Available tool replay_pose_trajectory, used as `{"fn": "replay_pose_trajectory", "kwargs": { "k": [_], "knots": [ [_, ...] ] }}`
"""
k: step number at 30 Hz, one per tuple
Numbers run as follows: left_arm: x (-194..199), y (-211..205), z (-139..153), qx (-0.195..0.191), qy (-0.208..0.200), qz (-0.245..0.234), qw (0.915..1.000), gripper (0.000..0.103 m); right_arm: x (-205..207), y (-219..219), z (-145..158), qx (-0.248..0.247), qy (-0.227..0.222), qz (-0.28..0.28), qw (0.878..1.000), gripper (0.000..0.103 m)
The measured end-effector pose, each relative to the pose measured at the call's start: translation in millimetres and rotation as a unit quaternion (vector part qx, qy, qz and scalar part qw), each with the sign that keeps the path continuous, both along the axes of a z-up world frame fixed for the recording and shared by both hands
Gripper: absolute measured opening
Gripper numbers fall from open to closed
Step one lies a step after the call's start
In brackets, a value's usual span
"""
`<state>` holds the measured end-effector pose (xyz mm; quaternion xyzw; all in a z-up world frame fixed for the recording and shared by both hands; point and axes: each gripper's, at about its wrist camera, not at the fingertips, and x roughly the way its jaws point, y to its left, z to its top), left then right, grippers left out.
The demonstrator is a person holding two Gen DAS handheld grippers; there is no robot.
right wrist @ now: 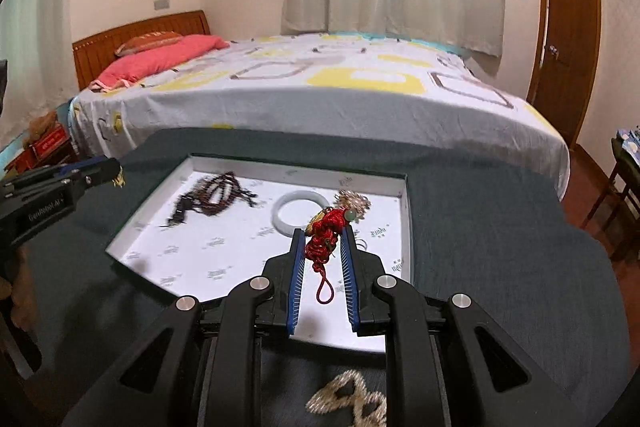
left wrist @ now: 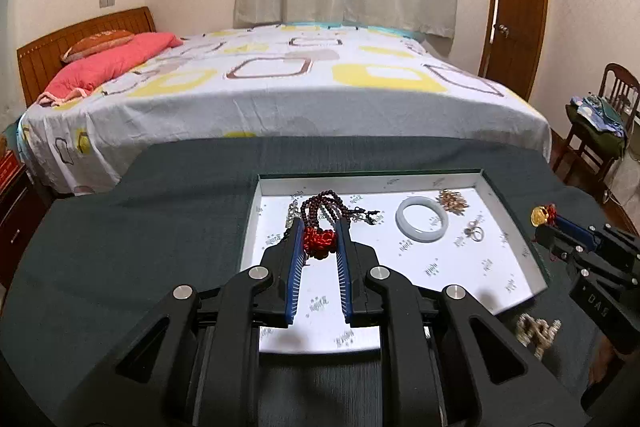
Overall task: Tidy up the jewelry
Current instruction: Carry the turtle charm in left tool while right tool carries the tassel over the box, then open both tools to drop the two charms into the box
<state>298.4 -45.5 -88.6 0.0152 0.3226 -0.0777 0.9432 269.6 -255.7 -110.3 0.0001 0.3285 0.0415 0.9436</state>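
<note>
My left gripper (left wrist: pixel 320 225) is shut on a red knotted cord ornament (left wrist: pixel 319 241), held above the left part of the white-lined tray (left wrist: pixel 400 279). In the right wrist view it (right wrist: pixel 114 169) sits at the tray's left edge. My right gripper (right wrist: pixel 322 233) is shut on a red cord pendant (right wrist: pixel 326 227) with a gold piece and a green bead, over the tray's right part. In the tray lie a dark red bead necklace (left wrist: pixel 320 205), a white bangle (left wrist: pixel 421 223), a gold chain pile (left wrist: pixel 452 201) and rings (left wrist: pixel 474 231).
The tray rests on a dark green cloth (left wrist: pixel 160 227). A pale beaded piece (right wrist: pixel 352 395) lies on the cloth in front of the tray. A bed (left wrist: pixel 280 87) stands right behind the table, with a chair (left wrist: pixel 600 131) at the right.
</note>
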Motion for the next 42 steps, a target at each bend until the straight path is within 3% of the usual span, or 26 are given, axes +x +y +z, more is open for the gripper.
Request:
{"fn": "replay_pose_trajectory", "kwargs": {
  "k": [5, 12, 30, 42],
  "knots": [
    [24.8, -8.7, -34.5, 0.009, 0.036, -0.003, 0.9993, 0.016, 20.1, -6.8, -30.4, 0.008, 0.043, -0.003, 0.999, 0.019],
    [39.2, -8.8, -65.9, 0.015, 0.069, 0.001, 0.9975, 0.016, 28.0, -6.6, -49.3, 0.002, 0.066, -0.002, 0.998, 0.019],
    [54.5, -7.7, -85.9, 0.027, 0.093, 0.008, 0.9953, 0.016, 43.2, -6.8, -68.0, -0.002, 0.101, -0.006, 0.995, 0.019],
    [55.7, -13.5, -87.4, 0.030, 0.097, -0.004, 0.9948, 0.017, 42.6, -5.1, -69.2, -0.003, 0.098, -0.003, 0.995, 0.020]
  ]
}}
